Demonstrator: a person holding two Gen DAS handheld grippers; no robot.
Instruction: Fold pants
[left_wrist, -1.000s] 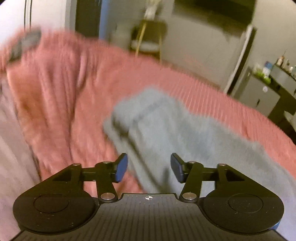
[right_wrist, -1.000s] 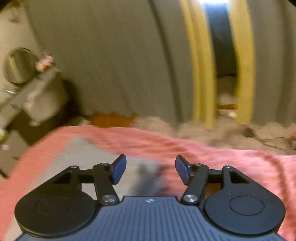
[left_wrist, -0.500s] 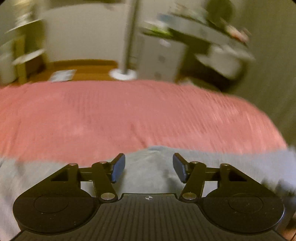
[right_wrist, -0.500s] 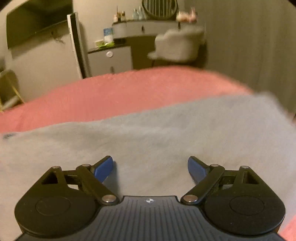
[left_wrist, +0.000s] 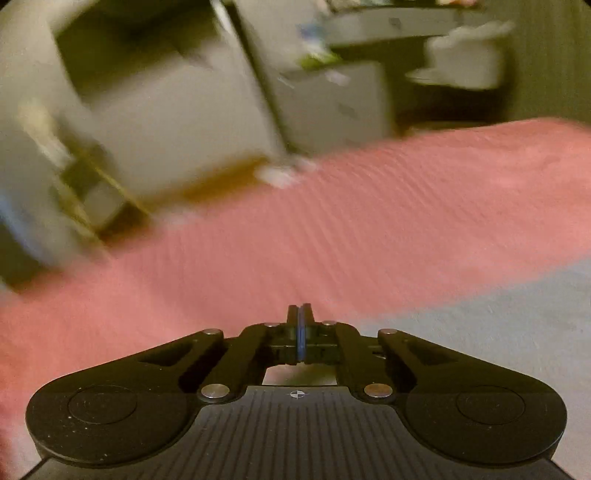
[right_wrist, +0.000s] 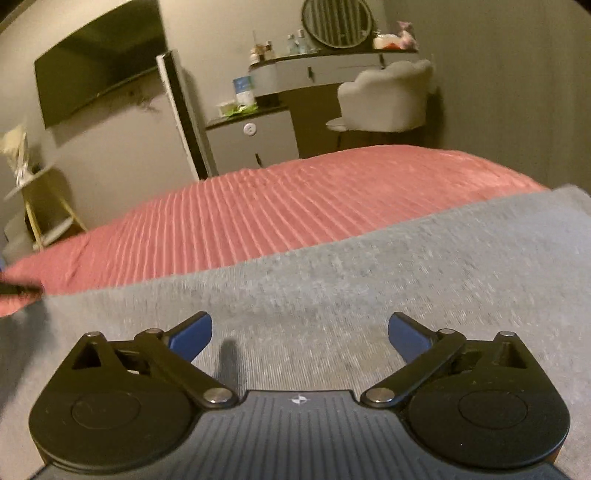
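Directly under the right gripper (right_wrist: 300, 334), whose jaws are opening empty, the grey knit pants (right_wrist: 369, 273) are lying crosswise, while the closed left gripper (left_wrist: 300, 321) is pointing past their edge.

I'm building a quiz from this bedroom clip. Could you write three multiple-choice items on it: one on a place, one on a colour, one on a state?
1. On what do the grey fabric pants lie?
A. a ribbed pink bedspread
B. a wooden floor
C. a white chair

2. What colour are the pads of the right gripper?
A. red
B. blue
C. yellow

3. How do the jaws of the left gripper stand?
A. wide apart
B. closed on a cup
C. shut together

Answers: 1 A, the pants rest on the ribbed pink bedspread. 2 B, both pads show blue. 3 C, its pads meet with no gap and nothing seen between them.
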